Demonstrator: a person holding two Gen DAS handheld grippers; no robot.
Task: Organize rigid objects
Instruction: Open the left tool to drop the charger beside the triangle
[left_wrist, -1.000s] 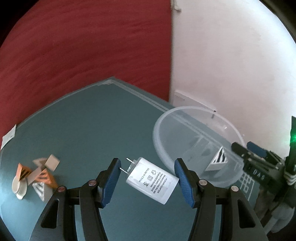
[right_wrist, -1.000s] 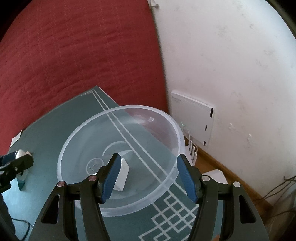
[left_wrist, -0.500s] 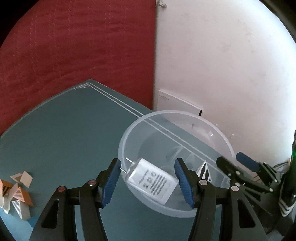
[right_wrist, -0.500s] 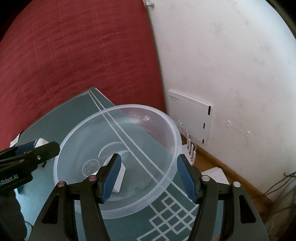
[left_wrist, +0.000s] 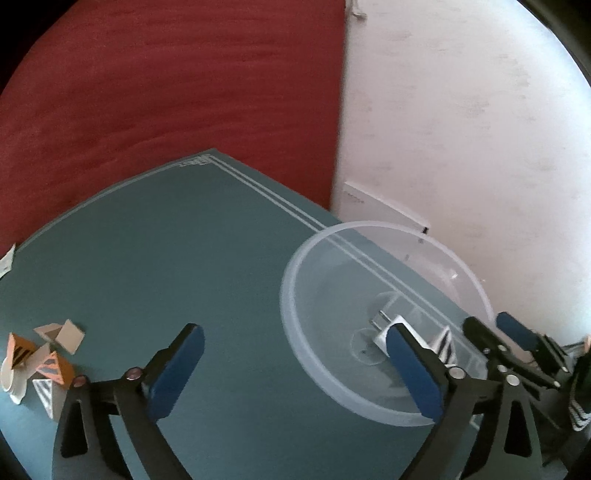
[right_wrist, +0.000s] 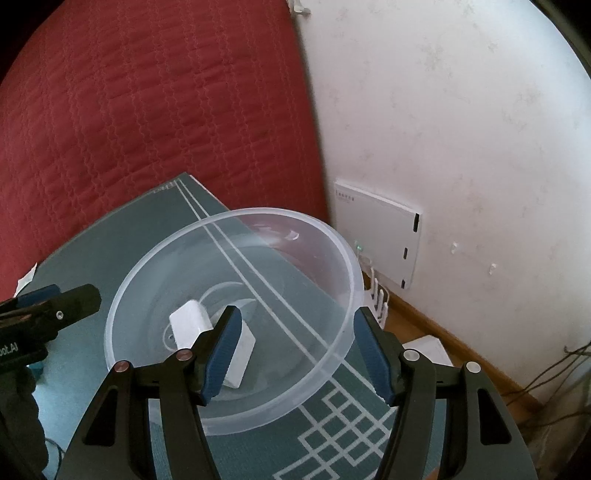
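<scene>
Jaws of the left gripper (left_wrist: 295, 365) are opening wide with nothing between them; the white charger (left_wrist: 384, 325) lies in the clear bowl (left_wrist: 295, 332), dropped there to gather loose items. Half a second ago those jaws gripped it above the rim. Small cardboard pieces (left_wrist: 40, 354) wait at the counter (left_wrist: 184, 258) edge.

From the right wrist, the right gripper (right_wrist: 295, 347) hovers half open and empty over the bowl (right_wrist: 122, 314), unchanged, likely steadying; the charger (right_wrist: 188, 321) rests beside a white block (right_wrist: 240, 354).
</scene>
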